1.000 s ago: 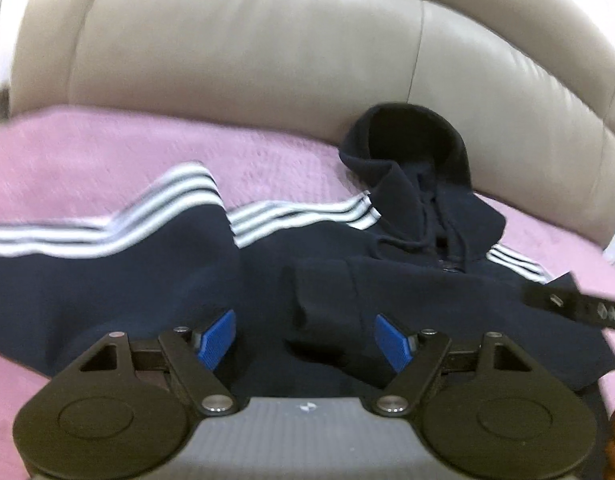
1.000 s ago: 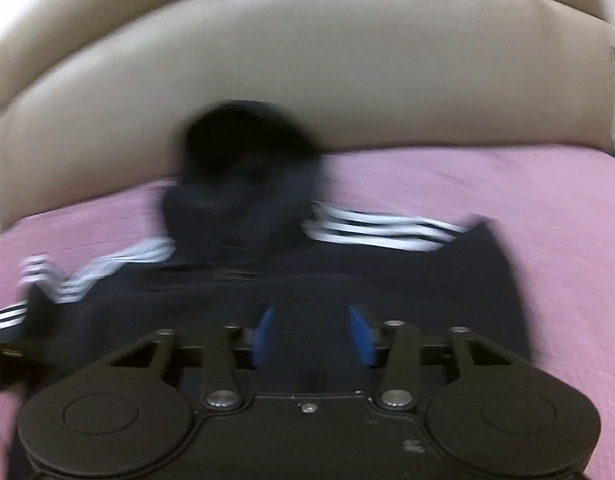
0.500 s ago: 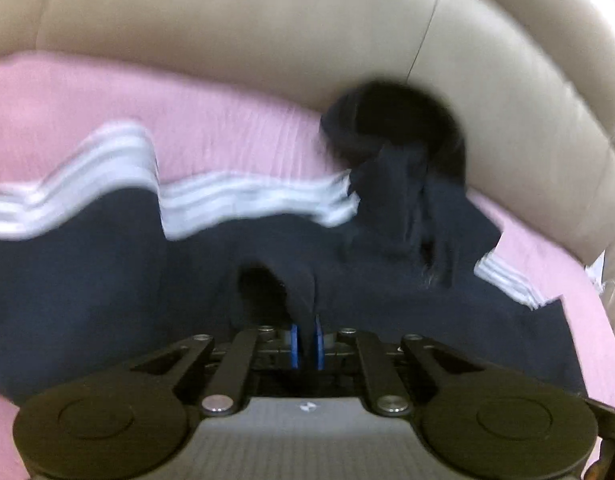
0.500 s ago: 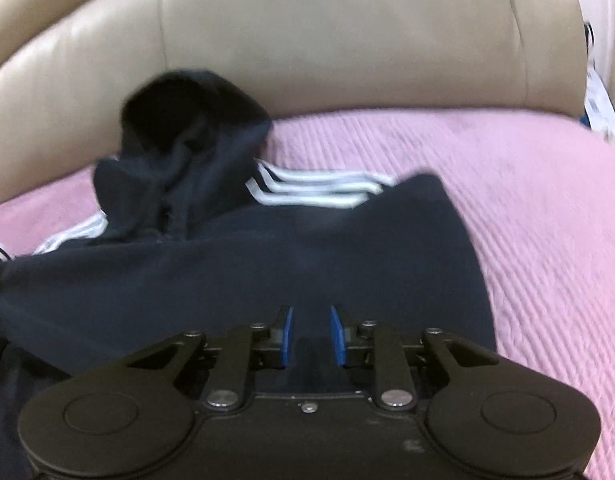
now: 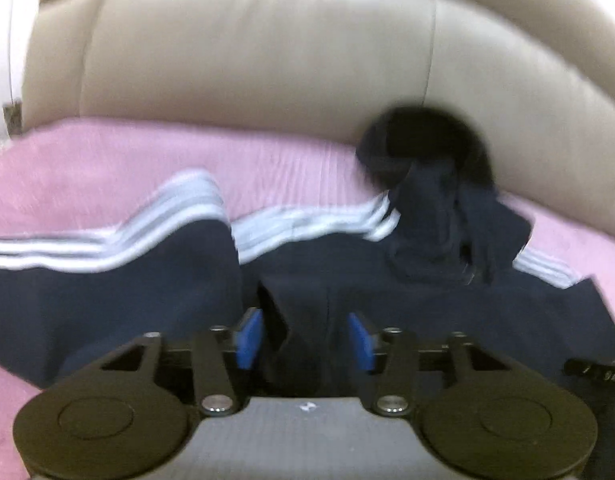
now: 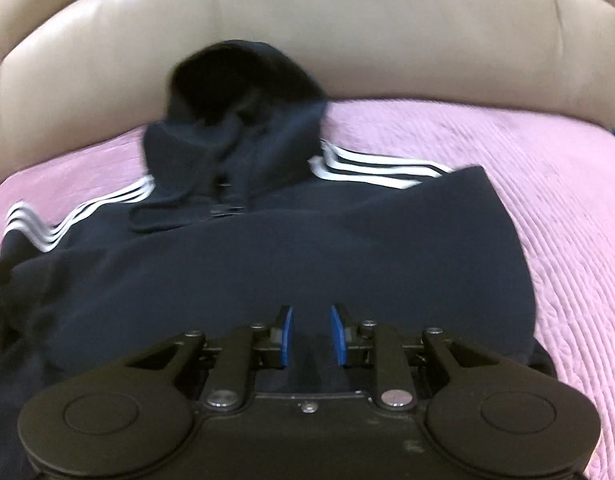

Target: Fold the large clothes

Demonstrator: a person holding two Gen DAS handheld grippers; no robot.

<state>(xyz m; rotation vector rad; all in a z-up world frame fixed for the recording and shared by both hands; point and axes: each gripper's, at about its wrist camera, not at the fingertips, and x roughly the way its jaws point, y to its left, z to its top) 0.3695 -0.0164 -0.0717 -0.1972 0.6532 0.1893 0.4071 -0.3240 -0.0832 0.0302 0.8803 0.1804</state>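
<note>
A navy hoodie (image 5: 387, 300) with white sleeve stripes lies on a pink bedspread, its hood (image 5: 423, 148) against the headboard. My left gripper (image 5: 305, 340) hangs low over the body near the left sleeve. Its jaws are opening, and a raised fold of dark cloth stands between the blue pads (image 5: 249, 338) without being pressed. In the right wrist view the hoodie (image 6: 267, 264) spreads out ahead, with its right sleeve folded in over the body. My right gripper (image 6: 312, 336) sits at the near hem, its pads a narrow gap apart with dark cloth filling that gap.
A beige padded headboard (image 5: 267, 60) rises behind the pink bedspread (image 6: 527, 184). Bare bedspread stretches to the right of the hoodie and beyond its left sleeve (image 5: 87, 248). A black part of the other gripper (image 5: 595, 372) shows at the right edge of the left wrist view.
The left jaws were wide a second ago, pinched a cloth fold half a second ago, and now stand apart again. The right jaws narrowed, then held. Both views shifted slightly.
</note>
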